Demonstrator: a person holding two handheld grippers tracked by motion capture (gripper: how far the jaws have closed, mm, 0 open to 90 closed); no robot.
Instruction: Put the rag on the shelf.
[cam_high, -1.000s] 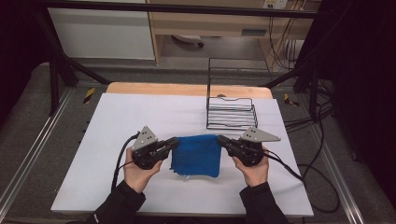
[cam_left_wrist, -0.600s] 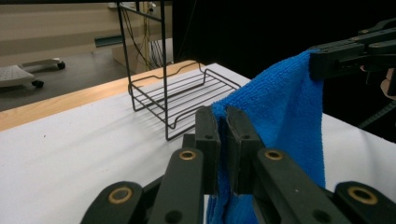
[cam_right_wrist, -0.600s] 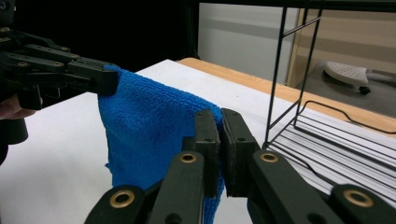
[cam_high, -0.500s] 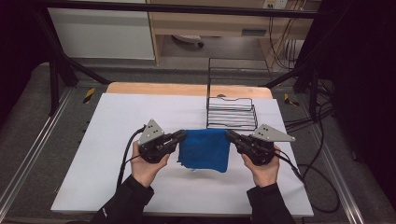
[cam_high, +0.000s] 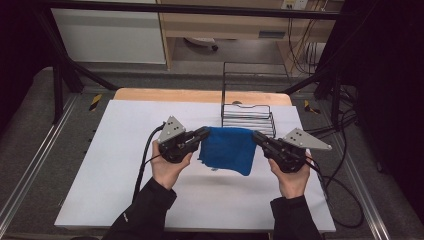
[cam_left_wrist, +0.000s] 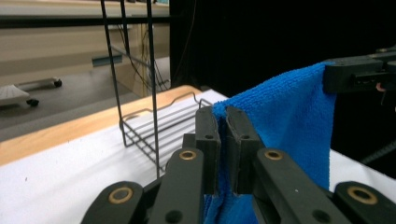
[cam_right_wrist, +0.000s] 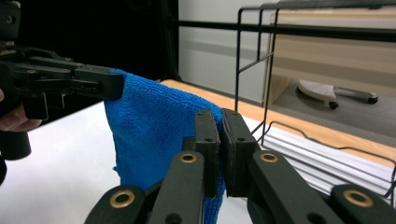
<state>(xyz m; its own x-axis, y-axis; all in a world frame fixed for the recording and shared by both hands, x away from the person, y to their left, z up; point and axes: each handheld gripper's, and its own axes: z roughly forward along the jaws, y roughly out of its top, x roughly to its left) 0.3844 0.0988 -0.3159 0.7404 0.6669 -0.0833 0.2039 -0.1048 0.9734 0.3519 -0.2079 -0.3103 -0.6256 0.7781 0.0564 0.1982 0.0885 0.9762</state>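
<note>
A blue microfibre cloth (cam_high: 227, 149) hangs above the white table between my two grippers, its top edge stretched level and its lower part drooping. My left gripper (cam_high: 204, 133) is shut on the cloth's left top corner, with the cloth (cam_left_wrist: 285, 121) pinched between its jaws. My right gripper (cam_high: 257, 136) is shut on the right top corner. From the right gripper view the cloth (cam_right_wrist: 154, 126) runs across to the left gripper (cam_right_wrist: 114, 86). In the left gripper view the right gripper (cam_left_wrist: 334, 77) clamps the far corner.
A black wire rack (cam_high: 247, 112) with a tall back frame stands on the table just behind the cloth. The white table sheet (cam_high: 120, 150) ends in a wooden strip (cam_high: 165, 95) at the back. Cables trail from both grippers.
Both grippers have risen and moved toward the back of the table, lifting the cloth off the surface. It now hangs stretched between them, nearer the wire rack.
</note>
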